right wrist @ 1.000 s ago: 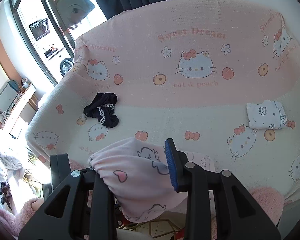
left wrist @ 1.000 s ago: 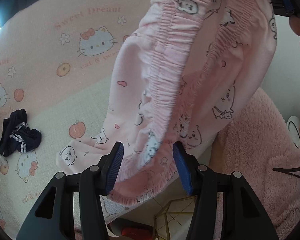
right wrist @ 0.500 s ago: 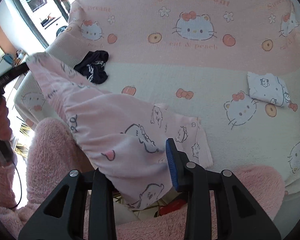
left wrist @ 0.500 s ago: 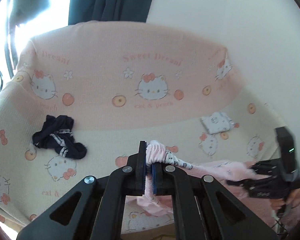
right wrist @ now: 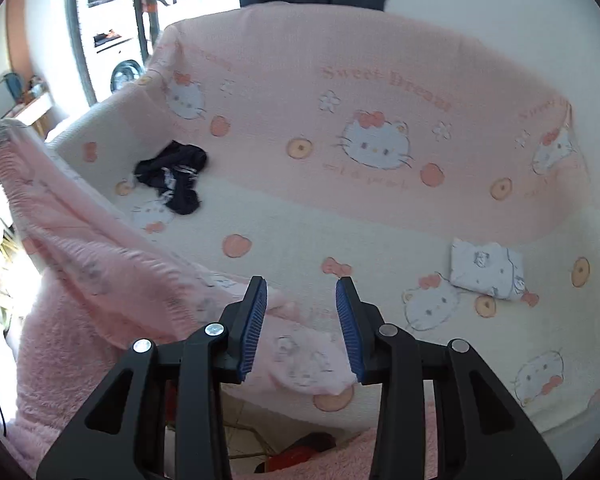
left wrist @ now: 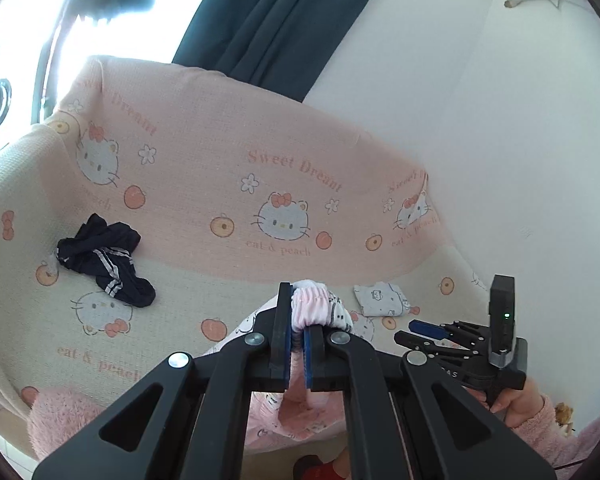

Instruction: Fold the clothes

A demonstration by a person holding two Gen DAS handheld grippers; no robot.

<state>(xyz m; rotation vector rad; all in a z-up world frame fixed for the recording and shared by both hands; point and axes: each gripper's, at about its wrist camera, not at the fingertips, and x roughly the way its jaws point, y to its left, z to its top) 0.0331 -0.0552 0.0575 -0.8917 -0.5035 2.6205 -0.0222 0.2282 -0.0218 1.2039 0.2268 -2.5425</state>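
The left hand-held gripper (left wrist: pixel 296 344) is clamping the gathered waistband of the pink pants (right wrist: pixel 112 264), which are hanging stretched from it down to the near edge of the sofa (right wrist: pixel 380 232). The right hand-held gripper (right wrist: pixel 302 322) is opening, its jaws straddling the pants' lower end without pressing on it (so one grip is likely carrying the weight). If that single pinch slips off the bunched elastic, the pants could drop to the floor, or the free end could drag and crease. The right view is showing the whole drape; the left view is showing the pinch itself. The navy garment (left wrist: pixel 104 260) is lying far left, the folded piece (right wrist: pixel 486 270) right.
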